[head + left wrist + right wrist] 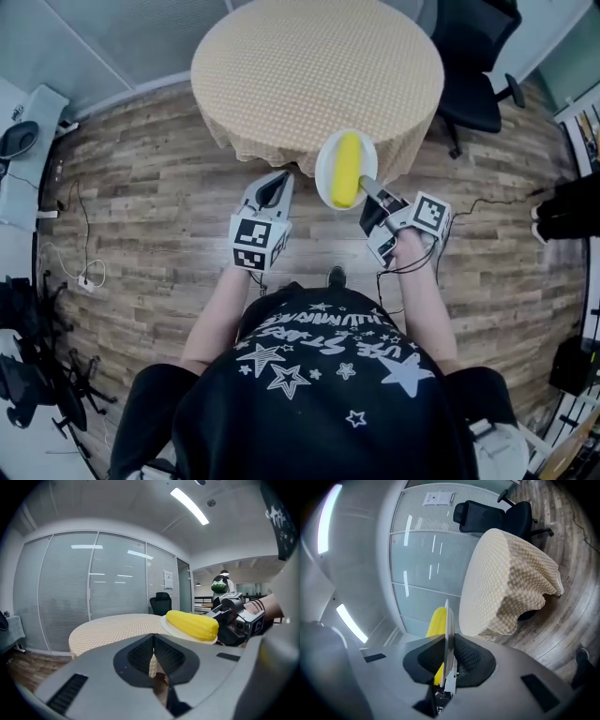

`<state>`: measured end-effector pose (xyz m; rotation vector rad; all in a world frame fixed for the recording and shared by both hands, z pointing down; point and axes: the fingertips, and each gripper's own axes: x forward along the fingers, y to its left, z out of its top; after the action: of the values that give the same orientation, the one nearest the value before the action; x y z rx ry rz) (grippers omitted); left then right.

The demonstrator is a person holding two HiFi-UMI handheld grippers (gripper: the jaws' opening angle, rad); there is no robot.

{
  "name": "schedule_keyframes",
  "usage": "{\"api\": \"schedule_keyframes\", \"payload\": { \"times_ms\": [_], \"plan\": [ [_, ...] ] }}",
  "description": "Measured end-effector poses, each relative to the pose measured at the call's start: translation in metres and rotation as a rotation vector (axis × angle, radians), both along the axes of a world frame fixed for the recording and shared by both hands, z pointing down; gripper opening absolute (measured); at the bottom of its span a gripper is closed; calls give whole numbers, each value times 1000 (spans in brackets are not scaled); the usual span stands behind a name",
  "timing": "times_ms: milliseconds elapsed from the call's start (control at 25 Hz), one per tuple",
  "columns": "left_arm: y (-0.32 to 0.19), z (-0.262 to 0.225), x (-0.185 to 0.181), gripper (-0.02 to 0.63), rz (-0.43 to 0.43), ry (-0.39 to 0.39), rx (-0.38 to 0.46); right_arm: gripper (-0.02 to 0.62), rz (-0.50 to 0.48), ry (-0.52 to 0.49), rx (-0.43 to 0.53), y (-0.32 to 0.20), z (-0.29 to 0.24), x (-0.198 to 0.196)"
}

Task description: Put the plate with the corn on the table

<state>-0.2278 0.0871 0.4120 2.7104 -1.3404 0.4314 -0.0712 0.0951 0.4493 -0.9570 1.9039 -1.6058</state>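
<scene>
The right gripper [372, 194] is pinching the near rim of a white plate [327, 161], its jaws clamped on either side of the rim; the right gripper view shows the plate edge-on between them. A yellow corn cob [347, 170] lies lengthwise on the plate, pointing from the gripper towards the counter. The plate is held in the air, roughly level, at the near edge of the round counter [319, 56], which is covered with a beige checked cloth that hangs over its side. In the head view the plate overlaps the draped edge of the cloth, while the right gripper view shows the counter standing apart to one side of the plate. In the left gripper view the plate sits at about the height of the counter top. The left gripper [279, 180] is beside the plate on its left, not touching it, with its jaws pressed together and nothing between them; it points towards the counter. A black office chair [474, 67] stands past the counter on the right, on the wooden floor [150, 202]. The person holding both grippers wears a black shirt with white stars.
</scene>
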Motion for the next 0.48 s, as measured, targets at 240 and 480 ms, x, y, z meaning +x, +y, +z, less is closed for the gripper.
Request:
{"api": "schedule_keyframes", "payload": {
  "times_ms": [240, 480],
  "plan": [
    [-3, -2, -1, 8, -96, 17, 14, 52, -83, 29, 12, -8, 3, 0],
    [5, 3, -2, 8, -144, 1, 17, 52, -140, 15, 16, -9, 10, -4]
  ]
}}
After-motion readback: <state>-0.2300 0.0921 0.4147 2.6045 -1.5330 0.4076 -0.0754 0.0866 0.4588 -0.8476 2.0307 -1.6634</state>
